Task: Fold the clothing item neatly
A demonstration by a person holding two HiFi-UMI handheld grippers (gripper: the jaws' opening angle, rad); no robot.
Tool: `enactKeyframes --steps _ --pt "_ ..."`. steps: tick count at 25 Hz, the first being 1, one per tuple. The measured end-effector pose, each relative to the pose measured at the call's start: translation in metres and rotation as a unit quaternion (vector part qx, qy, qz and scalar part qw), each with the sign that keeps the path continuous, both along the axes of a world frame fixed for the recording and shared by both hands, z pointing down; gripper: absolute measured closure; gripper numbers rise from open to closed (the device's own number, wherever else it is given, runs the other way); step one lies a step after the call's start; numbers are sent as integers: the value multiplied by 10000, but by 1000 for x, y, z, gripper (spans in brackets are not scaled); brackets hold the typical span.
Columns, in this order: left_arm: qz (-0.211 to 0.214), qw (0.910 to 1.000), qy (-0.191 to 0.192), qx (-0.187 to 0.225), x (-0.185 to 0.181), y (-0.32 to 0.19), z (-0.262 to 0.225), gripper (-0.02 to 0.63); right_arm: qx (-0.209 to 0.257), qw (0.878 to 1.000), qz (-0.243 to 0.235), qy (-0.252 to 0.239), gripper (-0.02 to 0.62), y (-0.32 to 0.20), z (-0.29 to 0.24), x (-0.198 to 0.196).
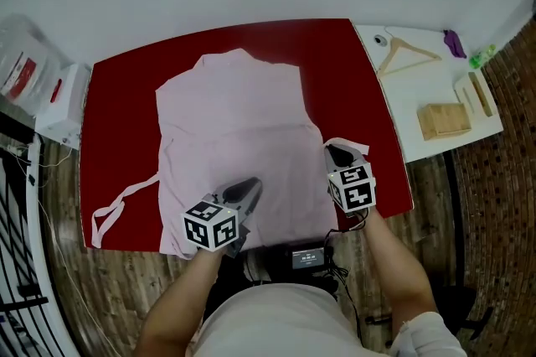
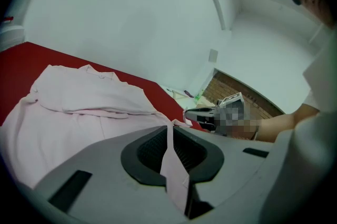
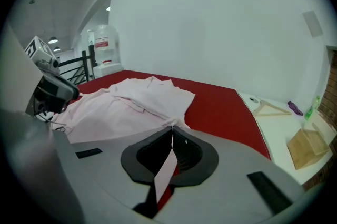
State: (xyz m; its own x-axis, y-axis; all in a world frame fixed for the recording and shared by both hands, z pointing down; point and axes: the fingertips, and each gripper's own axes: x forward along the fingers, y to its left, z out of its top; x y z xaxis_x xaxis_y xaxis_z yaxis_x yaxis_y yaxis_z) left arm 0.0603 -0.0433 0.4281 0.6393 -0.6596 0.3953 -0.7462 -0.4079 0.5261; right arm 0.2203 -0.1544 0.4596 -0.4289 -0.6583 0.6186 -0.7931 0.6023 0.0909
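On the red table (image 1: 117, 87), one pink garment (image 1: 234, 129) is lying spread flat. The left gripper (image 1: 245, 189) is pinching its near hem and the right gripper (image 1: 338, 152) is clamping the near right corner. With two grips set, the first fold is likely starting, and both are needing to carry the hem evenly toward the collar.

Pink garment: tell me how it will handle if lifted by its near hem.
Probably floppy: the pink garment lies in soft creases. Likely light: only a thin edge is pinched in the left gripper and right gripper. Its loose tie would probably trail across the red table.
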Motion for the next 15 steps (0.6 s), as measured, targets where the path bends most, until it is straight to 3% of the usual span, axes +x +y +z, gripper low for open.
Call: enactKeyframes --steps 2,7,15 --pt "177 9998 48 23 7 -6 -3 584 32 9999 -108 -59 575 10 -6 -14" --pt "745 9972 6 112 34 -27 -4 483 83 9992 -389 -42 575 27 -9 -41" --pt "1349 9905 -153 235 85 -57 -3 472 83 9971 -752 -30 575 45 -10 -58"
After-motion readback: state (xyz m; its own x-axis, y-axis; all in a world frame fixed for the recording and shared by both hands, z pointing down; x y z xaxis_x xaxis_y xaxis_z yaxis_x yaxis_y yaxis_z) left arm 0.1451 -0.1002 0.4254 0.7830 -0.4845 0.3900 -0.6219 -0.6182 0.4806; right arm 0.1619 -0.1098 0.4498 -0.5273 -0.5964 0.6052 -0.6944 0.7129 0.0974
